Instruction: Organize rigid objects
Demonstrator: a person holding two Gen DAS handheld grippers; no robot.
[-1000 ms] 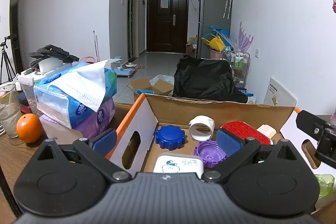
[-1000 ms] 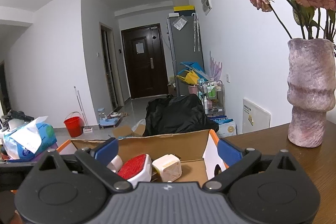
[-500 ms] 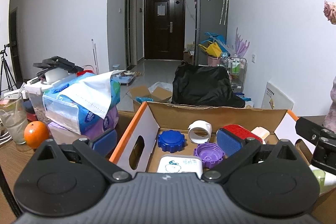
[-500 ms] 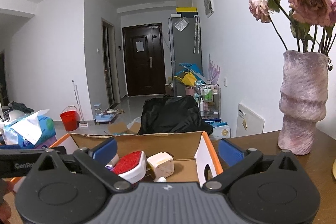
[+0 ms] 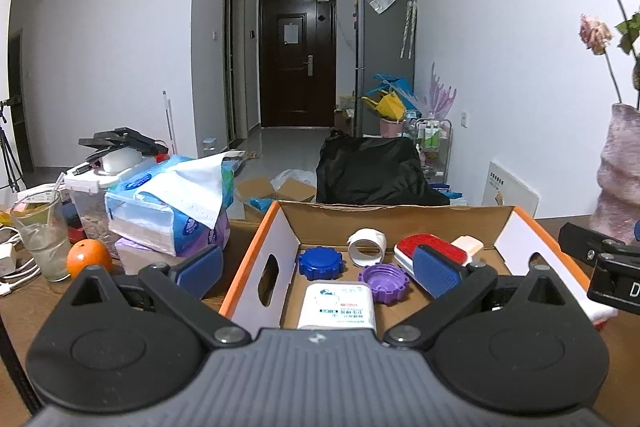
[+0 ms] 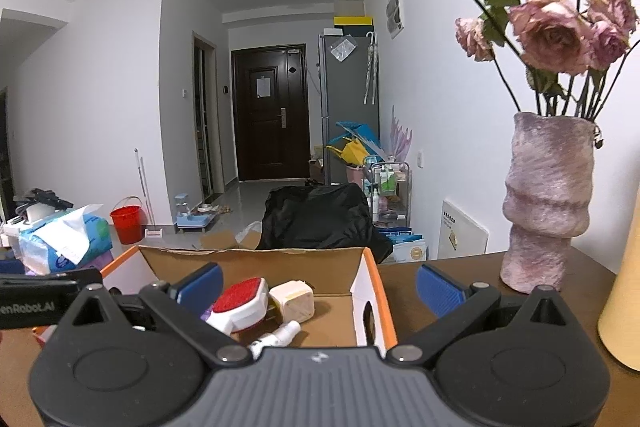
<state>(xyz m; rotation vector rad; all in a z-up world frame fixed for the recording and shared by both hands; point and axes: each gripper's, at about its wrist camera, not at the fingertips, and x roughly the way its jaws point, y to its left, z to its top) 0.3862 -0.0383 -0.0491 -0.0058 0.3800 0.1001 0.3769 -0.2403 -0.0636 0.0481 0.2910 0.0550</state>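
Left claw [image 5: 319, 270] spread wide, gripping nothing, hovering over the near edge of the cardboard box [image 5: 394, 217]. Directly ahead between its pads: white flat bottle [image 5: 338, 306], purple cap [image 5: 383, 277], blue cap [image 5: 320, 261], white tape ring [image 5: 367, 243]. By its right pad: red-topped brush [image 5: 432, 251]. Off to its left on the bench [image 5: 24, 307]: orange [image 5: 88, 258], glass [image 5: 40, 235], tissue packs [image 5: 172, 213].

Right claw [image 6: 319, 287] likewise spread wide and empty, straddling the box's right wall [image 6: 366, 303]. Ahead of its left pad, inside the box: red-topped brush [image 6: 240, 301], cream cube [image 6: 292, 302], small white bottle [image 6: 276, 337]. Beyond its right pad: pink vase [image 6: 546, 203] of roses standing on the bench.
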